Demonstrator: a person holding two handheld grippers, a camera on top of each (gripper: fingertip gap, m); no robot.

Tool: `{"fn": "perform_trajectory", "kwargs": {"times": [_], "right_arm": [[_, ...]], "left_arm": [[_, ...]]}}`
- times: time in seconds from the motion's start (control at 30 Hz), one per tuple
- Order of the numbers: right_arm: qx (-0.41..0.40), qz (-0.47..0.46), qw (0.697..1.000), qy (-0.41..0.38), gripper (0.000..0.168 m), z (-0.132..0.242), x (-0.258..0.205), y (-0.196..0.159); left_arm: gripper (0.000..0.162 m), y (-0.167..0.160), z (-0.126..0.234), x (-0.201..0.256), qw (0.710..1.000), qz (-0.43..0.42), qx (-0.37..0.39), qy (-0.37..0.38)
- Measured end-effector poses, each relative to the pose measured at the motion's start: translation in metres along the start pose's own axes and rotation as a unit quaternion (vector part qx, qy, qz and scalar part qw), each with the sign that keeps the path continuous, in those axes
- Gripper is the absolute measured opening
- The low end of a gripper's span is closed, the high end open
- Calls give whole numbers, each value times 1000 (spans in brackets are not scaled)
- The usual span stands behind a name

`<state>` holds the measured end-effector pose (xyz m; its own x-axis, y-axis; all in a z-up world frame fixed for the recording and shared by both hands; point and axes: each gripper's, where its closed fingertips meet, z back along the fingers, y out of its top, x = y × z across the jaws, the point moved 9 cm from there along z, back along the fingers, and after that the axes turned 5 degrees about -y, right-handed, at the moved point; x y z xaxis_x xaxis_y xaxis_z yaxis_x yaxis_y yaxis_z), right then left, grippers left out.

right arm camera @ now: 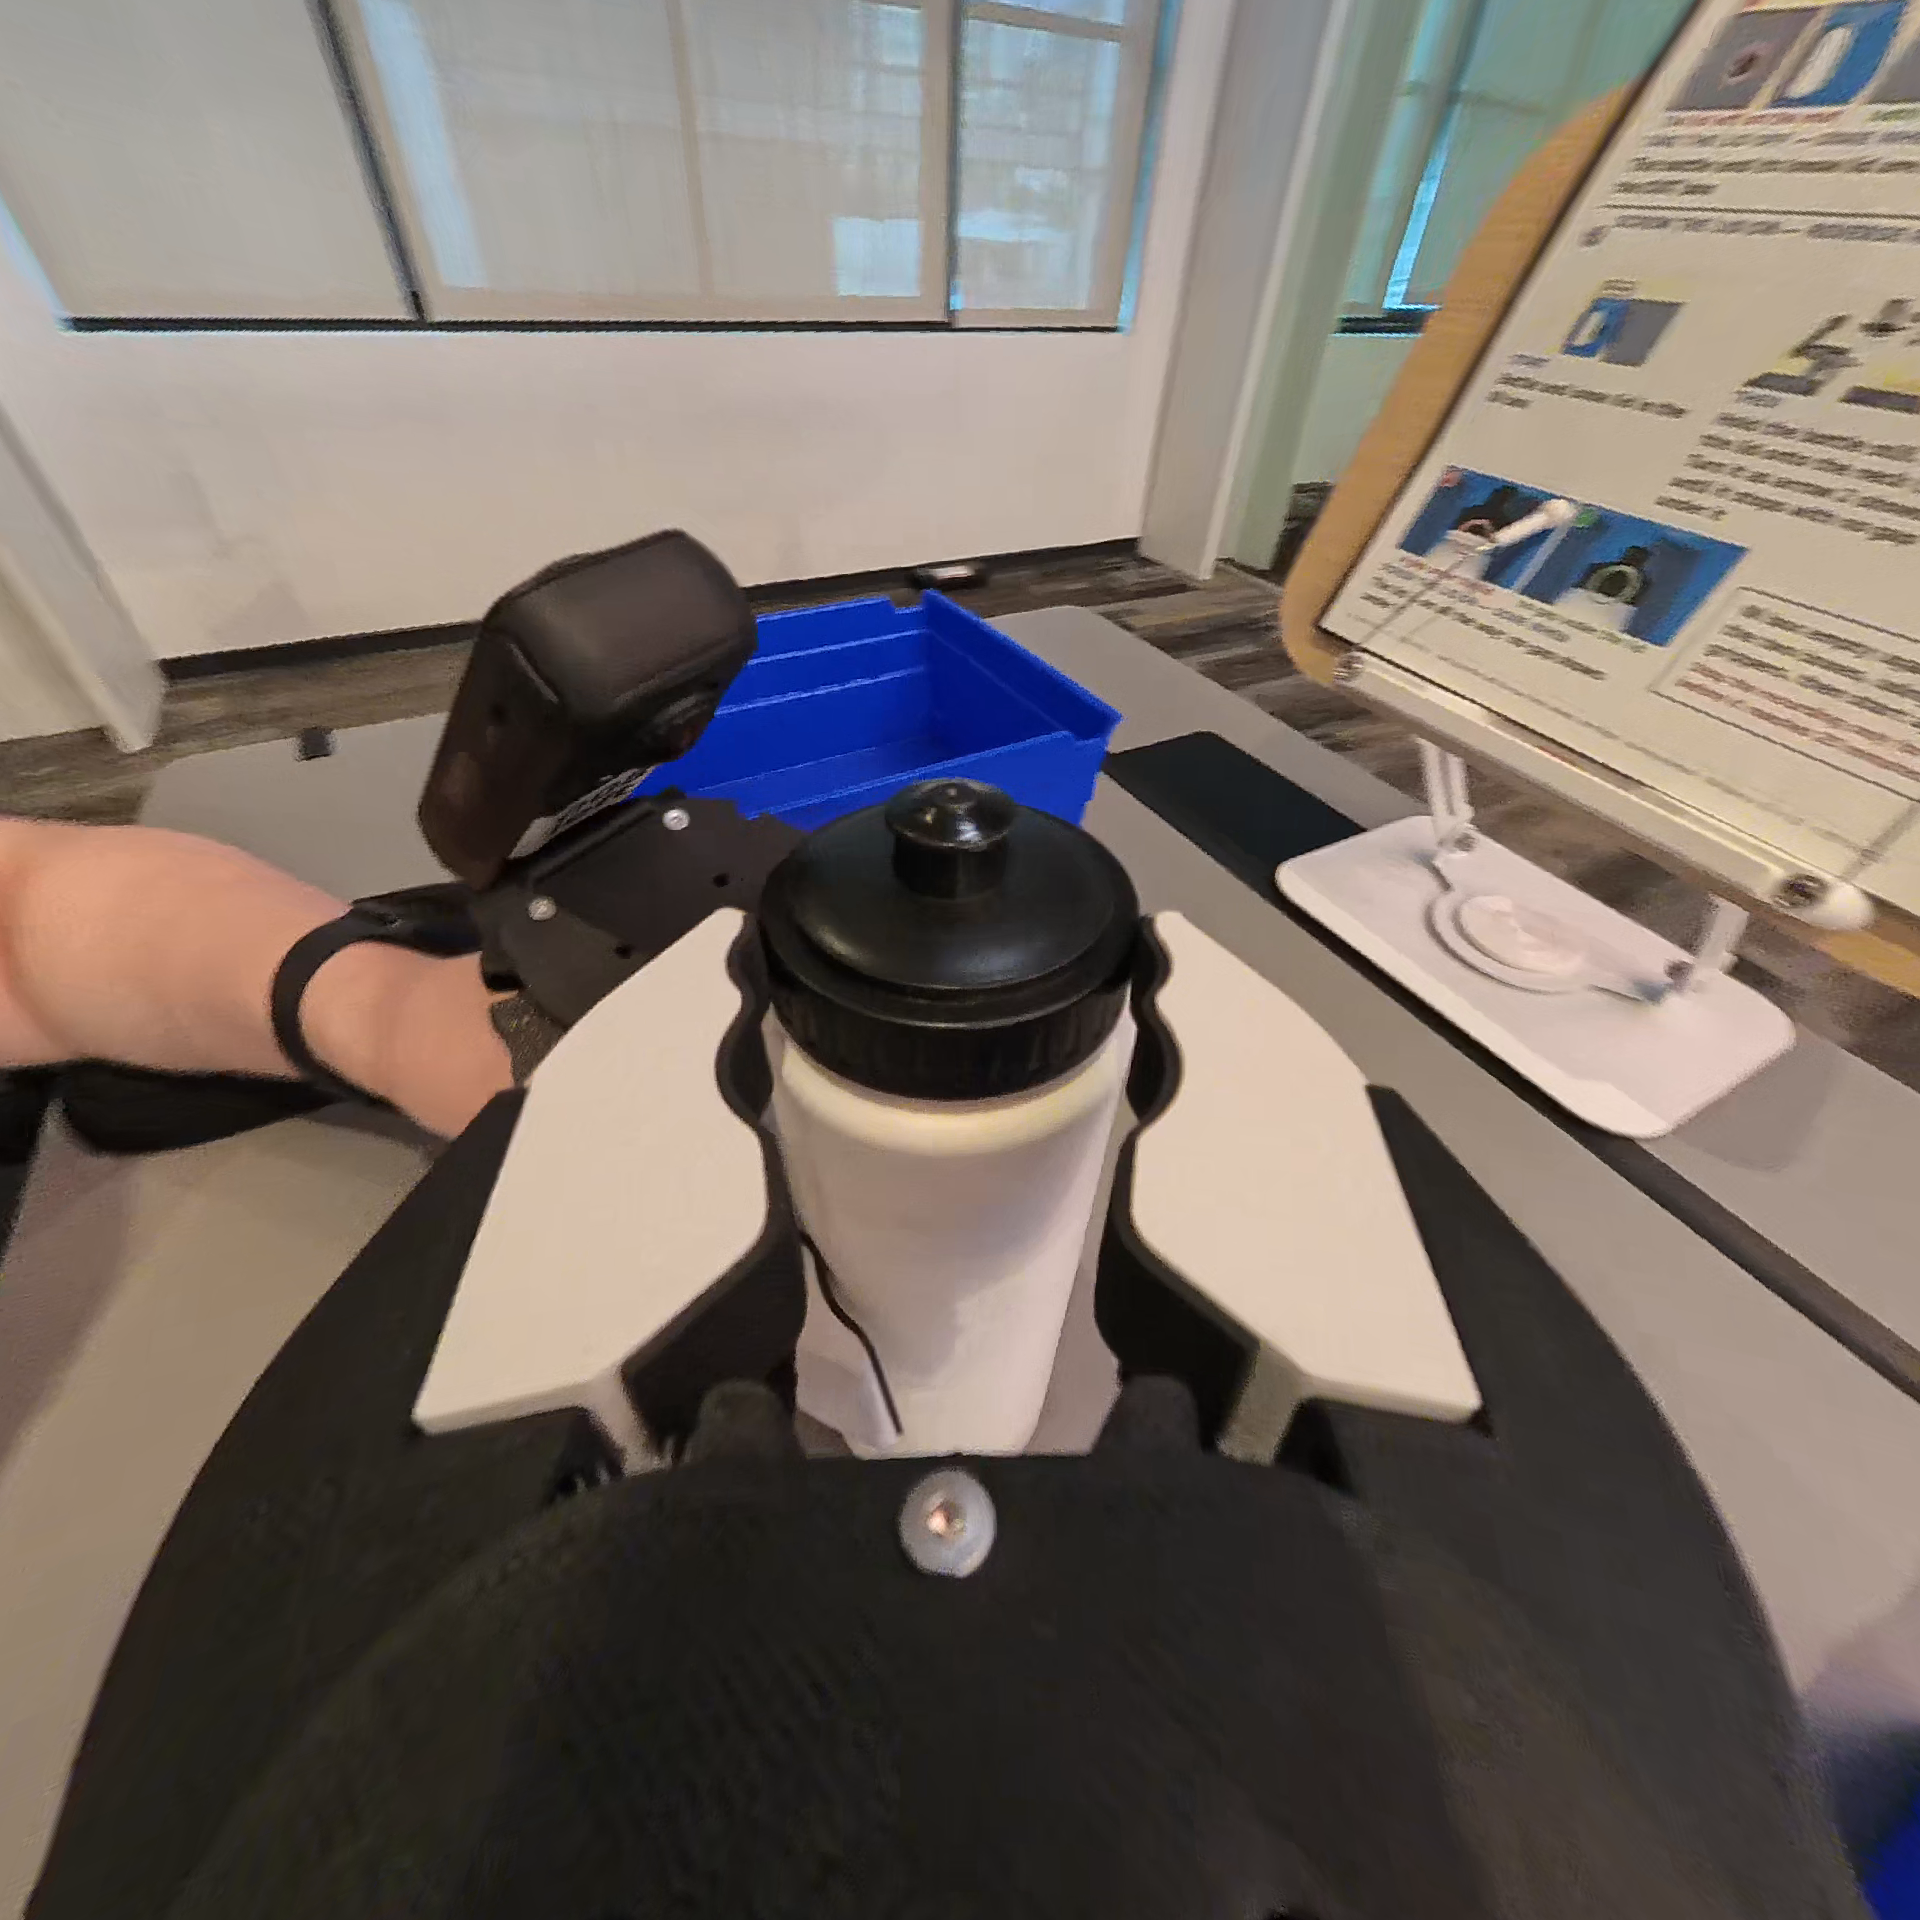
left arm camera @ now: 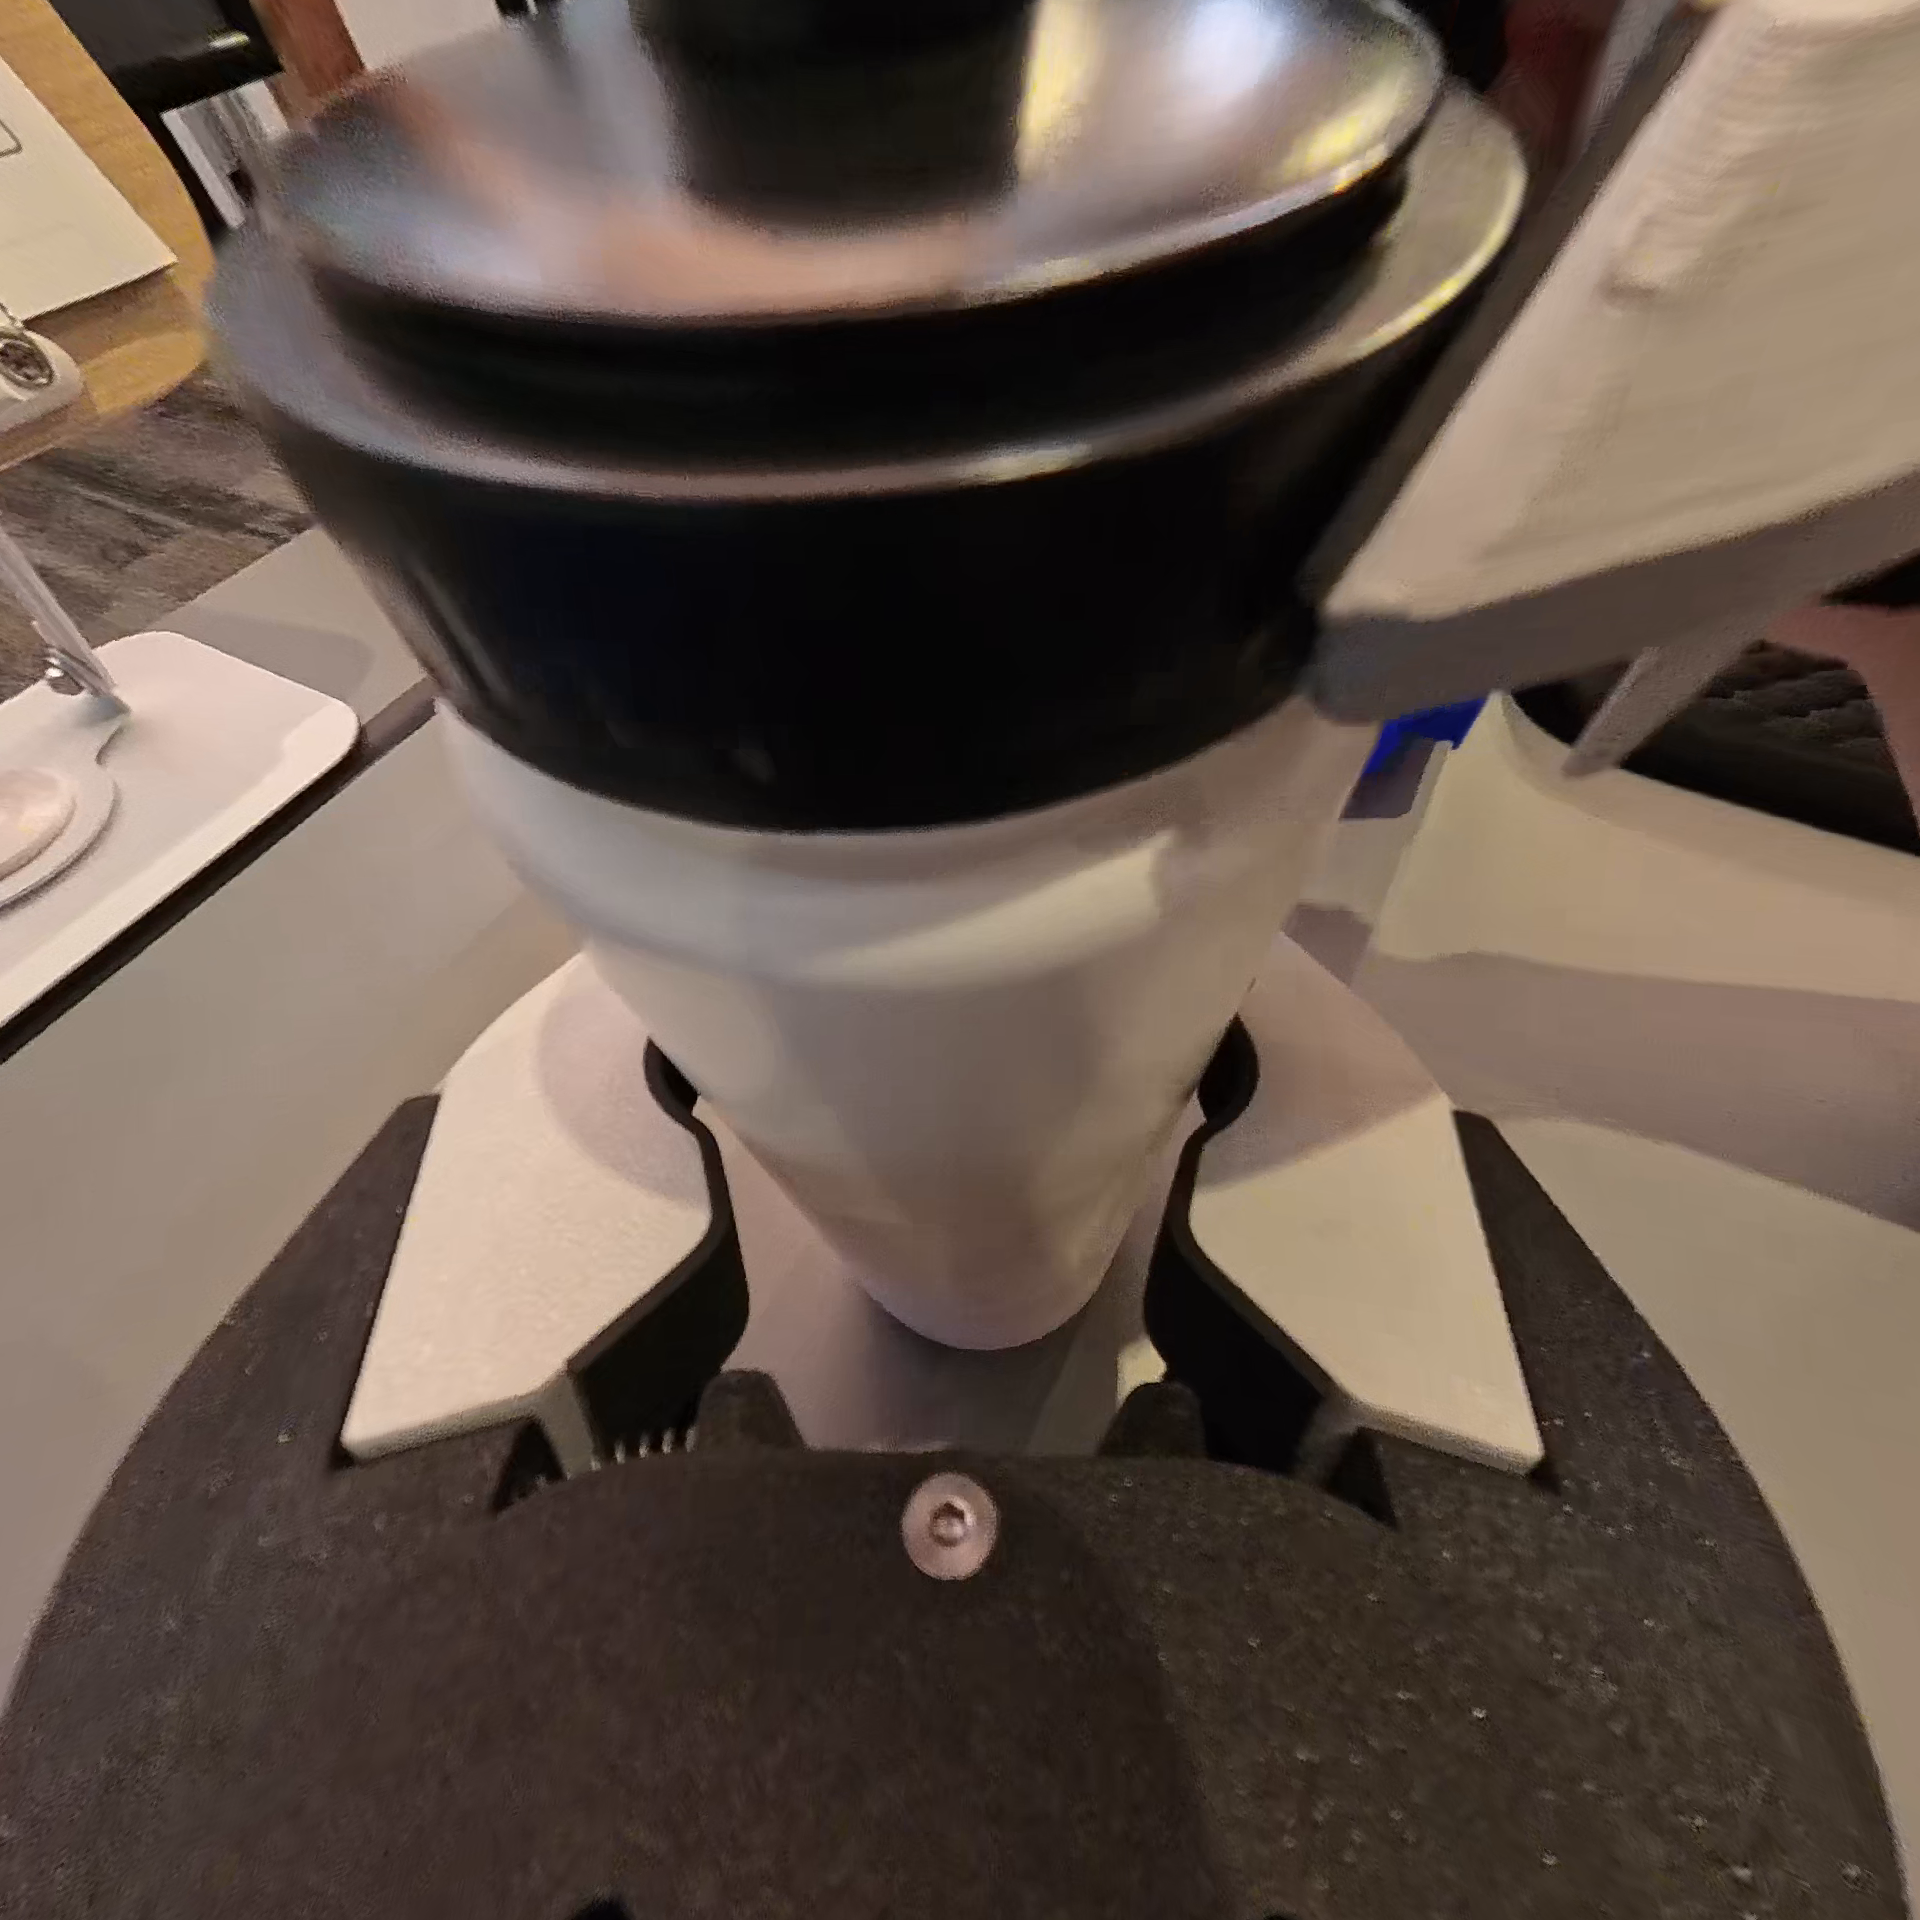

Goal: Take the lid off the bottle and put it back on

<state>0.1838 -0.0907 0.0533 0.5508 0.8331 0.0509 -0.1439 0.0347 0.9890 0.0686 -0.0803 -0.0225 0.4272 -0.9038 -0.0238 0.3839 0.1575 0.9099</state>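
A white bottle (right arm camera: 935,1226) with a black lid (right arm camera: 945,966) stands upright on the grey table (right arm camera: 1714,1226). My right gripper (right arm camera: 948,961) is shut on the lid, one finger on each side of it. The lid sits on the bottle's neck. In the left wrist view the bottle (left arm camera: 914,1039) and the lid (left arm camera: 831,644) fill the middle, blurred. My left gripper (left arm camera: 951,1081) is shut on the bottle's lower body. A white finger of the right gripper (left arm camera: 1621,395) touches the lid's right side. The left gripper's black body (right arm camera: 623,883) shows beside a person's hand (right arm camera: 187,956).
A blue bin (right arm camera: 914,717) stands open on the table behind the bottle. A white stand base (right arm camera: 1538,987) on the right carries a tilted instruction board (right arm camera: 1714,416). The stand base also shows at the left in the left wrist view (left arm camera: 187,748). Windows and wall lie beyond.
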Motion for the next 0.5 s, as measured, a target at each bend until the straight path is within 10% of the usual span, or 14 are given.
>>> {"fn": "perform_trajectory", "kwargs": {"times": [0.23,0.5], "right_arm": [[16,5,987,-163,69,-5,-27,-3],[60,-42,997,25,77,14,13,4]], "left_arm": [[97,0,1,0,1000,8,-3,24],[97,1,-1,-1,1000,-3,-4,-6]]}}
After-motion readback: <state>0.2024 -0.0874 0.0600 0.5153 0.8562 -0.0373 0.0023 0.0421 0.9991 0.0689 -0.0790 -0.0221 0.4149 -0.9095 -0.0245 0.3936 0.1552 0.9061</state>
